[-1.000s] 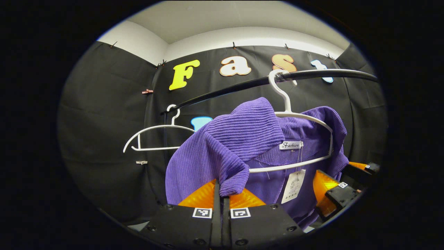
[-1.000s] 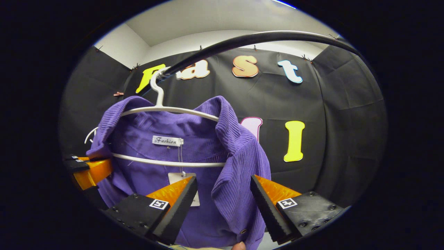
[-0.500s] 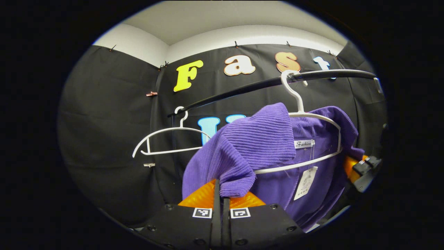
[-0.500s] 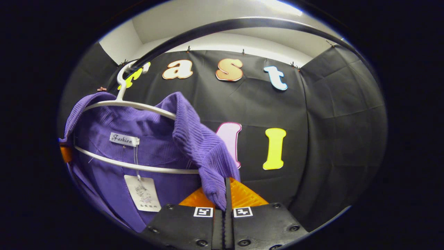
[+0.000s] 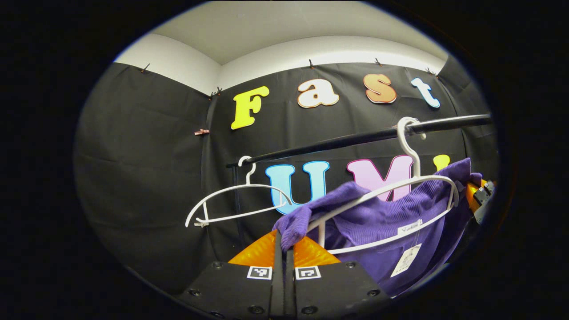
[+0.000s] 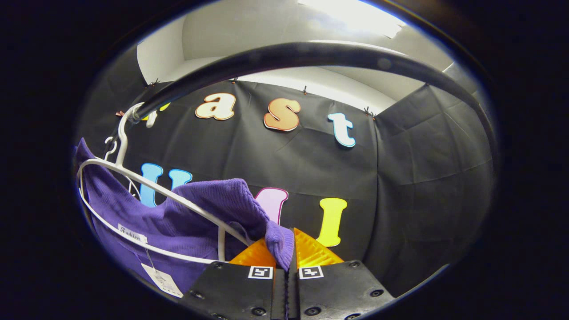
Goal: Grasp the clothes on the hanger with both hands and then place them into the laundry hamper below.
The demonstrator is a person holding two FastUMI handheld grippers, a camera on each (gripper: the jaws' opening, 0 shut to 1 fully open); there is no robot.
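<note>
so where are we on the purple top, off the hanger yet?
Done: both grasps. The left gripper and right gripper each pinch a shoulder of the purple garment, jaws closed. In hand: pulling it off; fabric is still draped through the white hanger on the rail. Left: free it and lower it into the hamper.

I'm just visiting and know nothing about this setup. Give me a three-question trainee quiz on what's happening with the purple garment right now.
1. True or false: both tongs are clamped on the purple garment.
2. How many white hangers hang on the black rail in the left gripper view?
3. Fill in: the garment's shoulders have slipped off the ____.

Key:
1. True: left tongs and right tongs each pinch purple fabric.
2. Two: the empty hanger and the garment's hanger.
3. Hanger.
</note>
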